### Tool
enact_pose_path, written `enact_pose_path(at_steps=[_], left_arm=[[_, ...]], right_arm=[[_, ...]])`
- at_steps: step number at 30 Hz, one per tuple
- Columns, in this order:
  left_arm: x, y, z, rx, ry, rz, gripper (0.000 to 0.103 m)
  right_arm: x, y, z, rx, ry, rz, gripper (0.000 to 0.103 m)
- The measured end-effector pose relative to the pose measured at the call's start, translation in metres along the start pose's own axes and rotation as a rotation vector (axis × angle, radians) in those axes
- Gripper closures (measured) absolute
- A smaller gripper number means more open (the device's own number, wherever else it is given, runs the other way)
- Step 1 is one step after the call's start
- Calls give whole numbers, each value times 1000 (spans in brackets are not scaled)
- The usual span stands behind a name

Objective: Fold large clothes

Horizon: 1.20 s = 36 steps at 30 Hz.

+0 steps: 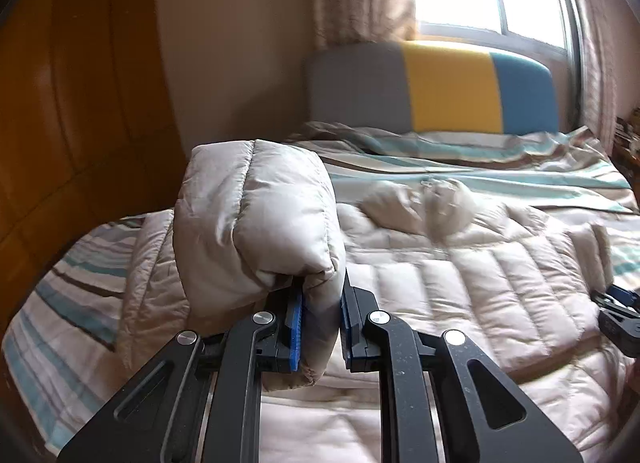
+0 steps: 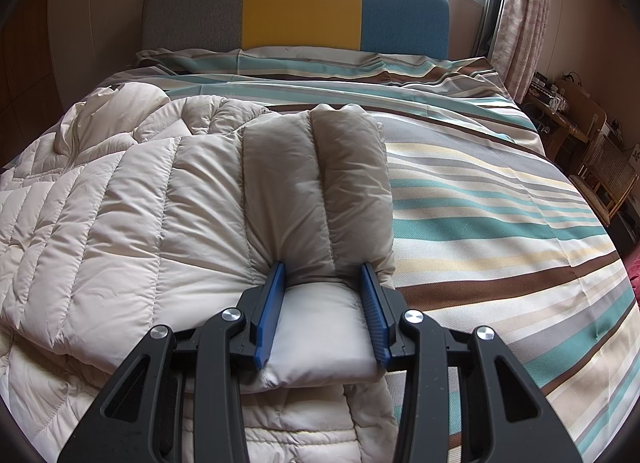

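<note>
Both tongs, left point(image 1: 320, 327) and right point(image 2: 322, 315), pinch the puffer jacket's point(image 2: 132, 199) sleeves, mid-fold; next they swing inward over its body ahead.

Matte black left gripper point(image 1: 322, 327) and right gripper point(image 2: 324, 315), blue ribbed pads point(image 2: 269, 315), round silver screws point(image 1: 265, 318).

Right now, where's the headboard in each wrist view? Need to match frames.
Left wrist: the headboard sits upper right of centre, under the window, beyond the down jacket.
Right wrist: headboard top centre, straight ahead past the striped bedding.
Shared landmark: its yellow middle panel, flanked by grey and blue.
</note>
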State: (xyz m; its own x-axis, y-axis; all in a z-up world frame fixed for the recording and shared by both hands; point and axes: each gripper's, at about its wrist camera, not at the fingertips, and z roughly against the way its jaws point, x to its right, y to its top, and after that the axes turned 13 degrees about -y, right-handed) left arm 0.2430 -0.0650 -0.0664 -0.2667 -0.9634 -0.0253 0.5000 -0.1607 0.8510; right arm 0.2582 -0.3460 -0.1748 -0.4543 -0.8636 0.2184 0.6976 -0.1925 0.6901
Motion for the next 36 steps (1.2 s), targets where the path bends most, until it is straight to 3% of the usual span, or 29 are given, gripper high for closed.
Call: enact_pose_path(at_steps=[10, 11, 12, 13, 15, 19, 23, 27, 30, 36], left_arm=[[69, -21, -39, -151, -128, -172, 86], [74, -24, -44, -175, -138, -191, 82], [77, -25, -45, -188, -158, -199, 69], [81, -27, -45, -189, -182, -208, 47], [89, -27, -41, -165, -220, -228, 30], [95, -27, -33, -135, -221, -257, 30], [78, -20, -14, -96, -283, -167, 30], [39, -13, -1, -76, -276, -84, 30], [-4, -2, 4, -62, -223, -24, 30], [-80, 16, -15, -73, -70, 71, 30]], right_arm=[[0, 0, 0, 0, 0, 0, 65], [0, 0, 0, 0, 1, -1, 65], [0, 0, 0, 0, 0, -1, 65], [0, 0, 0, 0, 0, 0, 65], [1, 0, 0, 0, 1, -1, 65], [0, 0, 0, -1, 1, -1, 65], [1, 0, 0, -1, 1, -1, 65], [3, 3, 0, -12, 18, -3, 63], [9, 12, 9, -11, 50, -14, 57], [0, 37, 65, 107, 155, -38, 57]])
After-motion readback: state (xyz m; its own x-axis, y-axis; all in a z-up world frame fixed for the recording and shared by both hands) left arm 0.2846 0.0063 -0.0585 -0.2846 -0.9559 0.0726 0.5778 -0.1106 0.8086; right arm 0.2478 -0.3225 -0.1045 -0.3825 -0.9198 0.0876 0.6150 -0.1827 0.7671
